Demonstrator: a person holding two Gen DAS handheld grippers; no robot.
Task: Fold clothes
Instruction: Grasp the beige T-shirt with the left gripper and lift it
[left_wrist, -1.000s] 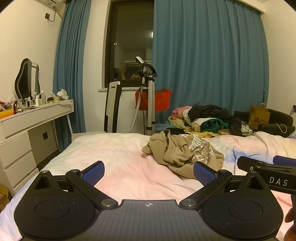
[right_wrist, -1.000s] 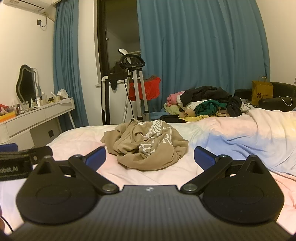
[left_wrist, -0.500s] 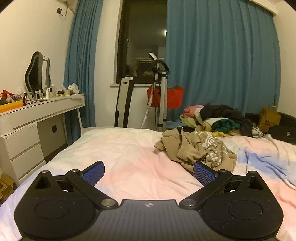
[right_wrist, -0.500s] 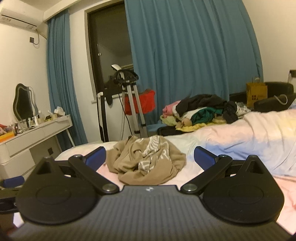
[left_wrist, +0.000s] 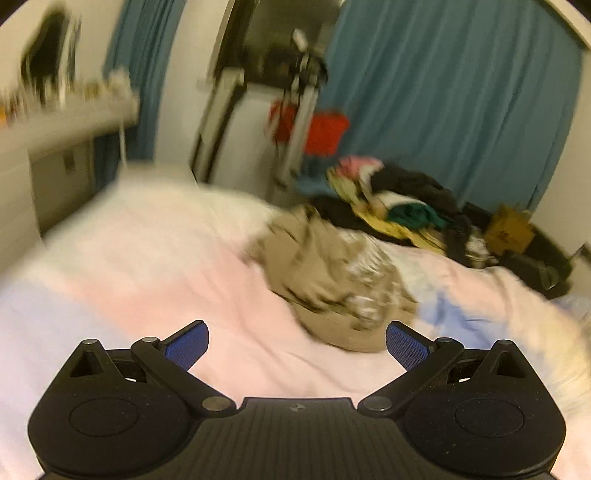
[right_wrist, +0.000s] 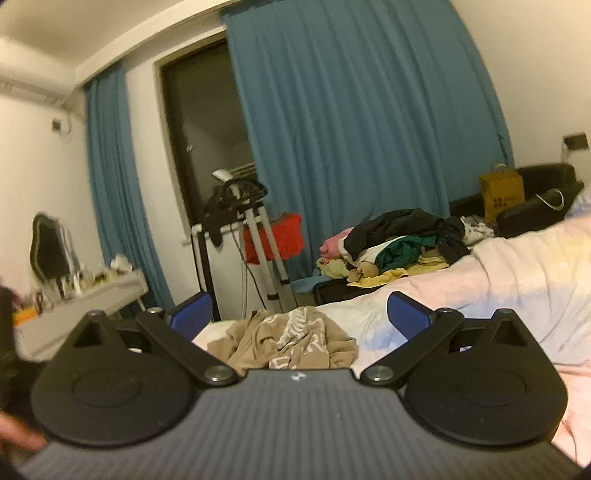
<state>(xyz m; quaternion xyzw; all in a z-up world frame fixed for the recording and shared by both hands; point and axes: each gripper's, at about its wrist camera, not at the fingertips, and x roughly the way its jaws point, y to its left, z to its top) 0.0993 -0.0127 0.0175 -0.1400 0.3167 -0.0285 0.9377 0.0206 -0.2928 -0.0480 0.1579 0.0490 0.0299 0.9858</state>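
Note:
A crumpled tan garment with a pale print (left_wrist: 332, 280) lies in a heap on the pink and white bed (left_wrist: 147, 266). My left gripper (left_wrist: 297, 345) is open and empty, held above the bed just short of the heap; this view is blurred. The garment also shows in the right wrist view (right_wrist: 288, 341), partly hidden behind the gripper body. My right gripper (right_wrist: 299, 315) is open and empty, tilted upward, farther back from the garment.
A pile of mixed clothes (right_wrist: 399, 240) lies beyond the bed's far side. A garment steamer stand (right_wrist: 255, 236) with a red item stands by the dark window. A white dresser (right_wrist: 81, 306) with a mirror is at left. Black sofa with a yellow bag (right_wrist: 502, 192) at right.
My left gripper has swung forward and tilted down toward the tan garment, blurring its view. My right gripper has tilted upward, so the garment sits lower in its view.

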